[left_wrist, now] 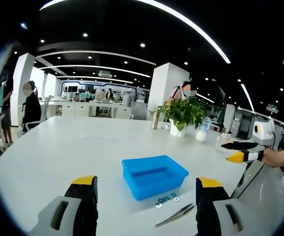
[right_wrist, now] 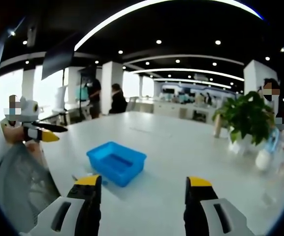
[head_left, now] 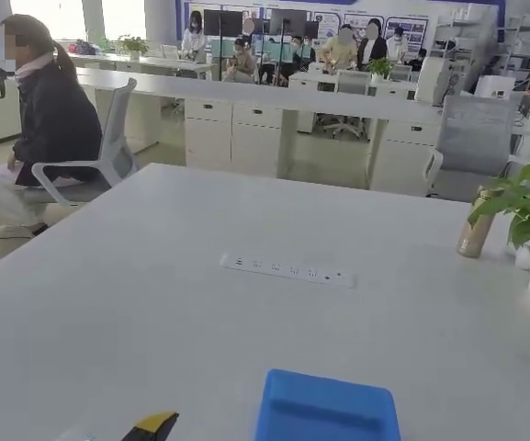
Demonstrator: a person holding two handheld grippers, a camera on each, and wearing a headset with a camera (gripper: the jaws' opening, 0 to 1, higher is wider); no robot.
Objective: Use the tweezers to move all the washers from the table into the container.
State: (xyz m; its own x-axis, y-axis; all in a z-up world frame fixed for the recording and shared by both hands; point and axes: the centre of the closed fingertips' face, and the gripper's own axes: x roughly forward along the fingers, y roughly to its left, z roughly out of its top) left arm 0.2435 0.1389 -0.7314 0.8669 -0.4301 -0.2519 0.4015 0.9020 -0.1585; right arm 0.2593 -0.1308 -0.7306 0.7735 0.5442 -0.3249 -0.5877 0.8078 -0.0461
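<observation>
- The left gripper is held low over the tabletop, its jaws spread wide with nothing between them.
- The blue container is set open-topped on the tabletop just ahead of those jaws. No washer can be made out inside it.
- The washers are clustered on the tabletop just beside the container's near corner, outside it. They are judged thin, hard, light and apt to slide, so each is best nipped at its rim, one at a time.
- The tweezers are laid flat near the washers. They are judged light and springy, and are best taken mid-length across both arms so that a squeeze closes the tips. Skidding is to be expected when they are lifted.
- The right gripper is held above the tabletop, its jaws wide open and empty.
</observation>
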